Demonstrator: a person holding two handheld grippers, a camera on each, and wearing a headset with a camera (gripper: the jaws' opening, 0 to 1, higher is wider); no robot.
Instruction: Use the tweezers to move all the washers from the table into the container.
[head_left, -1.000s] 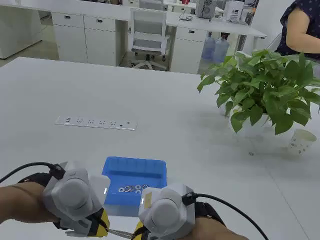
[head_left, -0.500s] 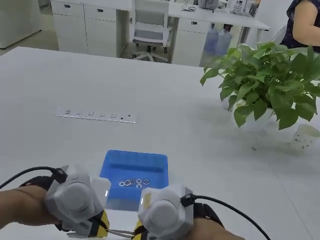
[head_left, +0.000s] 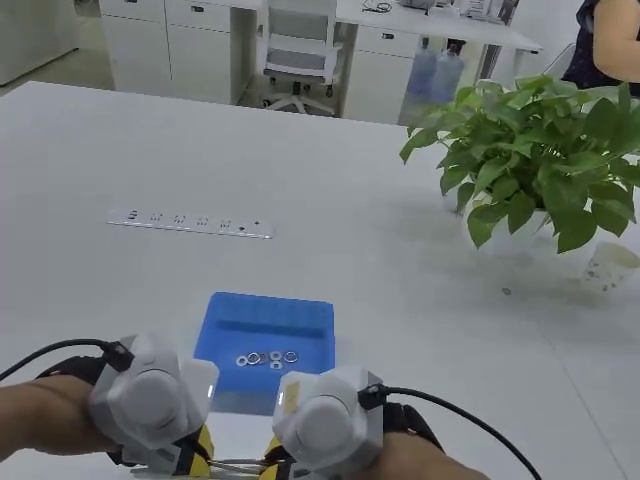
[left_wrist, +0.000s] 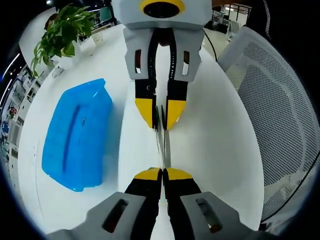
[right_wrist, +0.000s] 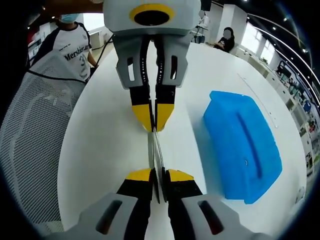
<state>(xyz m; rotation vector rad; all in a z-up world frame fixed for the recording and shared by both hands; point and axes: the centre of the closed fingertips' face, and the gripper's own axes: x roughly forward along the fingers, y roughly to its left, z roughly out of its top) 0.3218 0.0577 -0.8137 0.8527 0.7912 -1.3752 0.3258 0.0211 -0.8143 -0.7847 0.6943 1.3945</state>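
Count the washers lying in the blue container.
5 washers: two touching on the left, three clustered on the right, on the blue container floor; tiny, so others may be hidden.

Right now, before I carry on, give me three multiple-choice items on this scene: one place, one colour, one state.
1. Where do the washers lie? A) beside the plant B) in the container C) on the power strip
2. What colour is the container? A) blue B) red C) green
3. How are the tweezers held? A) loose on the table B) by one gripper alone C) by the left gripper and right gripper
Answers: 1 B, they rest on its floor; 2 A, its walls are blue; 3 C, each gripper's jaws are shut on one end.
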